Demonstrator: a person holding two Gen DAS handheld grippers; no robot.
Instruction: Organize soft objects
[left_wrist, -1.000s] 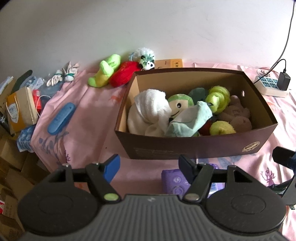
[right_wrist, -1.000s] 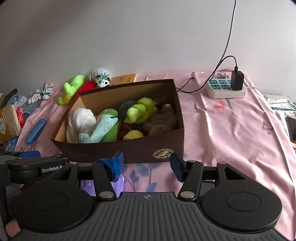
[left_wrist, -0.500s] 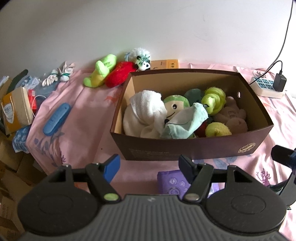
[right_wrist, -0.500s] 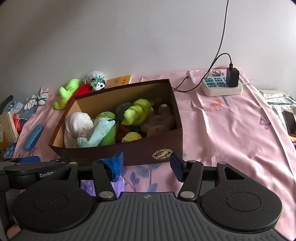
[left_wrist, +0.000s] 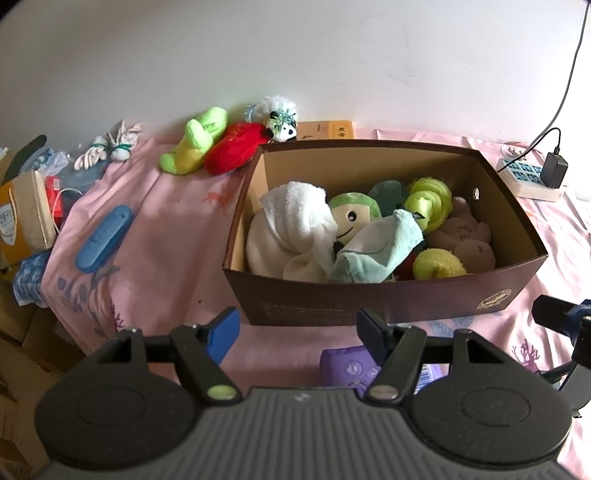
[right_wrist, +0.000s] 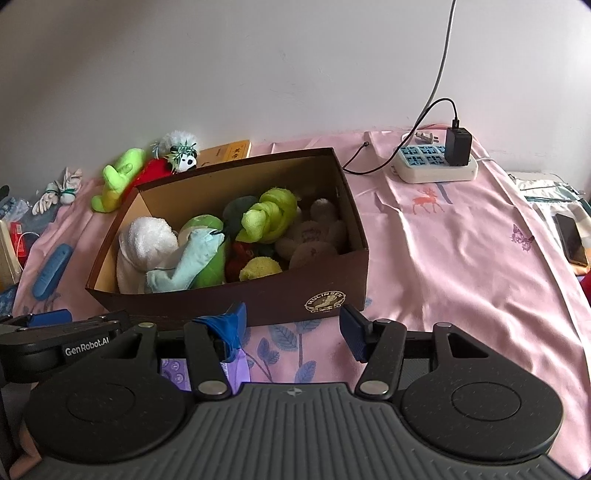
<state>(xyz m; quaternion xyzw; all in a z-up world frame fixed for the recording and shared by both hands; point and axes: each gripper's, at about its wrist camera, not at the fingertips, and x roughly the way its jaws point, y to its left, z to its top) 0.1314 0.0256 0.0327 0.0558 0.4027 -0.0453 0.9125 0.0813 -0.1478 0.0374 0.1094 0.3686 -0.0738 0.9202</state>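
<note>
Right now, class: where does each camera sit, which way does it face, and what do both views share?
Left wrist: on the left gripper, facing down at the brown cardboard box; its open fingers show.
Right wrist: on the right gripper, beside the other, facing the box's logo corner; its open fingers show.
Shared: box, pink tablecloth.

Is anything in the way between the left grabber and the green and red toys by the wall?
Nothing visible. The left gripper is open, and bare pink cloth leads to the green plush and red plush; the brown box sits beside that path.
</note>
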